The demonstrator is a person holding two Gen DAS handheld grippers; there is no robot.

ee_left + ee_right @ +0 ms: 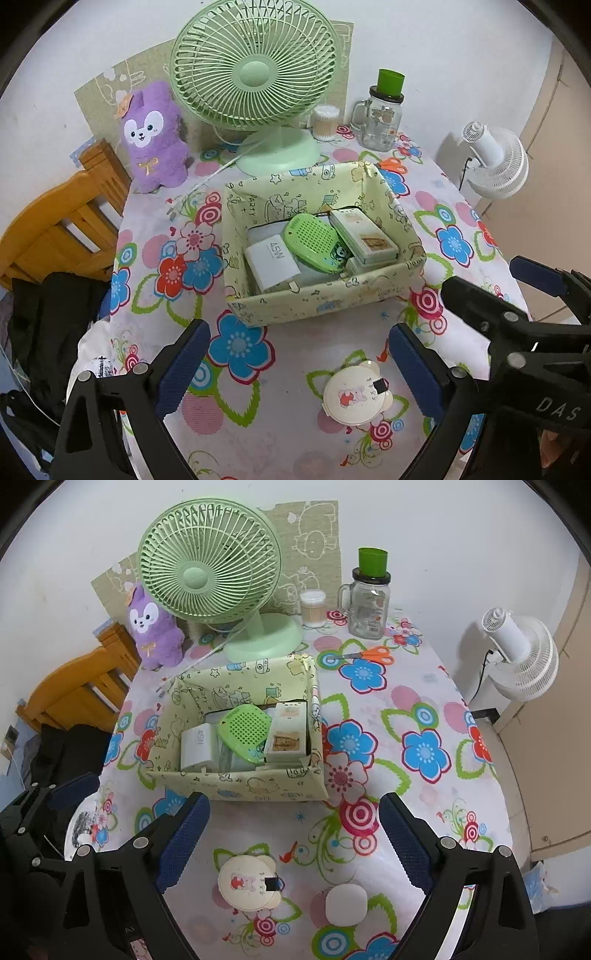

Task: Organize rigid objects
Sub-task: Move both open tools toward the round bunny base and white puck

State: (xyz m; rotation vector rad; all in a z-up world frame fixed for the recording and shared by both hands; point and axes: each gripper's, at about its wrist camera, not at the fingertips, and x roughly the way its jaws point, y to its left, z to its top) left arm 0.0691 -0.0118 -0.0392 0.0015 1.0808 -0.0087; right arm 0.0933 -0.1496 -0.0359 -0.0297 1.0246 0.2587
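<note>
A pale yellow patterned box [321, 302] [236, 784] stands mid-table. It holds a white charger [271, 264] [195, 747], a green perforated gadget [314, 242] [245, 727] and a cream case [364, 236] [288, 734]. On the cloth in front lie a round cream bear-eared case [354, 398] [247, 884] and a plain white round disc [345, 904]. My left gripper [299, 369] is open above the table, empty, the bear-eared case between and below its fingers. My right gripper [293, 843] is open and empty too, over both round items.
A green desk fan [255, 74] [207, 576], a purple plush [155, 140] [155, 627], a cotton-swab jar [325, 123], a glass mug jar [380, 122] [367, 605] and orange scissors [369, 655] stand behind the box. A wooden chair [55, 229] is left, a white fan [524, 657] right.
</note>
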